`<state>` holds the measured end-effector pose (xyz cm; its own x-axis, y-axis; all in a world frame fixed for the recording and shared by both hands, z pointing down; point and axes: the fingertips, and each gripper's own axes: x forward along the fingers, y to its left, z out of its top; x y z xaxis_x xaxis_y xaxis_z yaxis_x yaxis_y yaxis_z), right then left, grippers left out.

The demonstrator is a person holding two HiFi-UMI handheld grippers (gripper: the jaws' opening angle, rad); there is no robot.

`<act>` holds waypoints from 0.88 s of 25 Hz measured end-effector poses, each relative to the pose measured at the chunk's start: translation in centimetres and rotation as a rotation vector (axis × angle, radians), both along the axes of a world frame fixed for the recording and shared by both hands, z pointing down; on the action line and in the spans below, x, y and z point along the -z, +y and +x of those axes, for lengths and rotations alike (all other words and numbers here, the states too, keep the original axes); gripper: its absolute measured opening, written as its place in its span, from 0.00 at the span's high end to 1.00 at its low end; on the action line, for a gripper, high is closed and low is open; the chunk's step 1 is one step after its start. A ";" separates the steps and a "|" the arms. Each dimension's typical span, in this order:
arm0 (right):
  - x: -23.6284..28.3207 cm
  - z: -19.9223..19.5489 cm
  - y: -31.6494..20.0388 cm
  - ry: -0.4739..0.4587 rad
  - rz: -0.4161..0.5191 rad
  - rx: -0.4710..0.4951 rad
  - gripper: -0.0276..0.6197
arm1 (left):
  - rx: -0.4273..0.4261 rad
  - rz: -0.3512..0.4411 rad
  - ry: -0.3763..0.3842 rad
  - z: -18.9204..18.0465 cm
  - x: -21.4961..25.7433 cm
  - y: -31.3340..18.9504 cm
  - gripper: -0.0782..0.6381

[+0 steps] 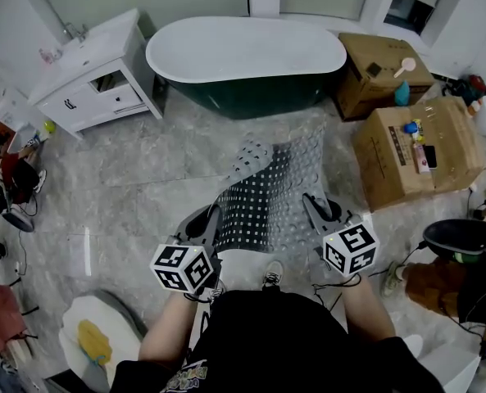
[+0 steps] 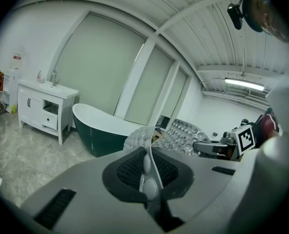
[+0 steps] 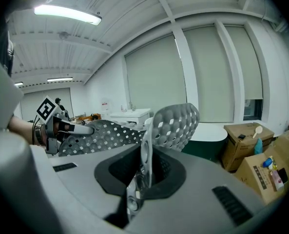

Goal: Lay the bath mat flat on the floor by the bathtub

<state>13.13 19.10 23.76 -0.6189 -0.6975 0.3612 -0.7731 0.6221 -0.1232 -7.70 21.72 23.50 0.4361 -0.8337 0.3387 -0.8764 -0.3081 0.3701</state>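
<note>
The bathtub is seen well ahead of both grippers, across the floor. The bath mat is held off the floor, stretched between them, its far edge curled upward beyond the jaws. The left gripper is clamped on the mat's left edge, the right gripper on its right edge

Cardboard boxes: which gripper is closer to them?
Right. The right gripper pinches the mat on the edge toward the cardboard boxes. The left gripper pinches the opposite edge, farther away, on the sink cabinet side.
</note>
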 end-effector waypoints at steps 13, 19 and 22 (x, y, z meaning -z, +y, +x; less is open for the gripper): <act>1.1 4.6 -1.8 -0.019 0.014 0.029 0.91 | 0.006 0.002 0.017 4.9 0.9 -1.4 0.85; 1.5 5.4 -3.3 -0.041 0.012 0.010 0.91 | -0.005 0.012 0.011 5.4 1.6 -2.8 0.85; 1.5 5.3 -4.4 -0.036 0.016 0.008 0.91 | -0.010 0.013 0.013 5.3 1.6 -4.1 0.85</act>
<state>18.47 14.66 22.23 -0.6366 -0.6983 0.3272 -0.7636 0.6300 -0.1412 -2.39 17.62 21.92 0.4487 -0.8337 0.3221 -0.8683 -0.3214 0.3778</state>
